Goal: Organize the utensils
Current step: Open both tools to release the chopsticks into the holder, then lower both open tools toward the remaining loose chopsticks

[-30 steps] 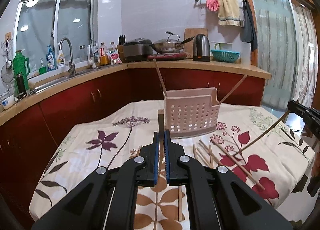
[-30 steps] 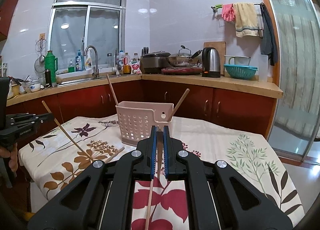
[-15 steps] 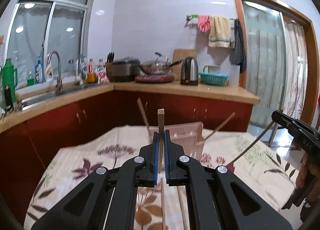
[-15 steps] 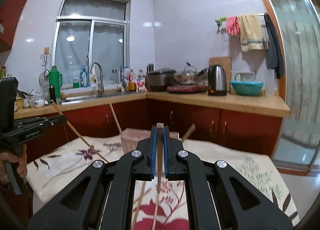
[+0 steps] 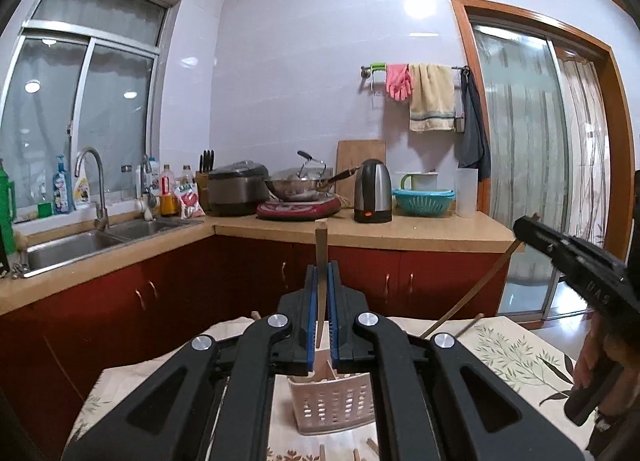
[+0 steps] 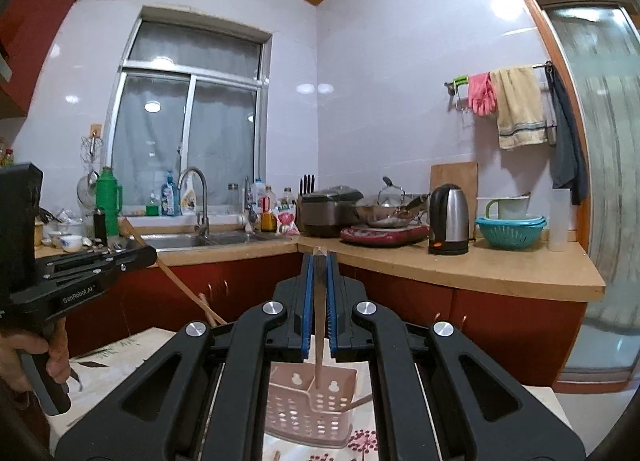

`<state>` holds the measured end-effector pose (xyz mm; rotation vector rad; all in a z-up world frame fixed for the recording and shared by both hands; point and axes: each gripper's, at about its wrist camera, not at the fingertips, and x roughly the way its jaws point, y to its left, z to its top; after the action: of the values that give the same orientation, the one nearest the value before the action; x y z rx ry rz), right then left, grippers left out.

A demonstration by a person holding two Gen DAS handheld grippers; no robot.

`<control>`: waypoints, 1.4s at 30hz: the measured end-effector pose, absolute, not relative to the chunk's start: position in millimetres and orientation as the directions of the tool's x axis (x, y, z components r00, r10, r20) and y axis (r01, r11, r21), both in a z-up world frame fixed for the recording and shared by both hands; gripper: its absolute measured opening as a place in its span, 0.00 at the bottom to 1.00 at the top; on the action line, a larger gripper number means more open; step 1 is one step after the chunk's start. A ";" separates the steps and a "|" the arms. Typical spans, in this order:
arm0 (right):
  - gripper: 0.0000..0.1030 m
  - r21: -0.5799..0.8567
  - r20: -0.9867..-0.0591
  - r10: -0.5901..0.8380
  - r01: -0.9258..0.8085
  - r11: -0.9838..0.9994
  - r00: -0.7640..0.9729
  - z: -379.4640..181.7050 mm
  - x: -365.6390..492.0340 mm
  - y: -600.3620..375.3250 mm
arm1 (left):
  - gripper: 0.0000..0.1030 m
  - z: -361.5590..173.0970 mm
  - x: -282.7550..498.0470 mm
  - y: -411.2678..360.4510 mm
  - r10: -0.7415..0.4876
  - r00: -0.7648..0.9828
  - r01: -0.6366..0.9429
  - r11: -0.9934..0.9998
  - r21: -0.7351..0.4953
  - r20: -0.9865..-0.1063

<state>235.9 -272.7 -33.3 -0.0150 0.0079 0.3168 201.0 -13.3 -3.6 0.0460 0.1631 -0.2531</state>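
Note:
My left gripper (image 5: 321,265) is shut on a wooden chopstick (image 5: 320,241) that stands nearly upright between its blue pads, above the pink perforated utensil basket (image 5: 332,405). My right gripper (image 6: 319,257) is shut on another chopstick (image 6: 319,357), whose lower end hangs just over the basket (image 6: 308,409). Each gripper shows in the other's view: the right gripper (image 5: 522,225) with its slanted chopstick (image 5: 472,297), the left gripper (image 6: 150,255) with its chopstick (image 6: 180,285). A few chopsticks lean out of the basket.
The basket stands on a table with a floral cloth (image 5: 512,349). Loose chopsticks (image 5: 372,445) lie on the cloth in front of it. Behind run red cabinets and a counter (image 6: 480,265) with sink, cooker, wok and kettle. A hand (image 6: 24,349) holds the left gripper's handle.
Both grippers have risen with their chopsticks, which now hang clear of the table. The basket has dropped from the middle of both views to the bottom edge.

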 end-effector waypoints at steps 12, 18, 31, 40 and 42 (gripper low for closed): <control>0.06 0.005 -0.209 0.298 -0.304 0.953 0.931 -109.6 298.6 -259.6 | 0.05 -73.4 252.1 -15.6 -0.234 0.912 0.245 0.970 -0.010 -0.336; 0.13 -0.013 -0.210 0.283 -0.292 0.956 0.936 -112.5 293.9 -255.4 | 0.08 -82.2 259.1 -15.1 -0.241 0.898 0.249 0.968 -0.028 -0.368; 0.43 0.014 -0.150 0.255 -0.256 0.967 0.955 -98.7 234.3 -273.0 | 0.59 -71.6 217.7 -10.9 -0.197 0.928 0.210 0.978 0.009 -0.318; 0.43 0.028 -0.235 0.225 -0.225 0.974 0.946 -152.2 164.4 -282.3 | 0.59 -110.5 154.5 0.2 -0.145 0.916 0.156 0.988 -0.001 -0.375; 0.43 0.031 -0.280 0.219 -0.220 0.975 0.935 -172.3 151.1 -282.1 | 0.59 -125.9 142.0 -0.3 -0.129 0.901 0.148 0.989 0.013 -0.414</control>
<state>151.1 -282.1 -172.3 -0.0005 0.2858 0.2244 142.0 -0.3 -125.9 0.0440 0.4255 -0.1432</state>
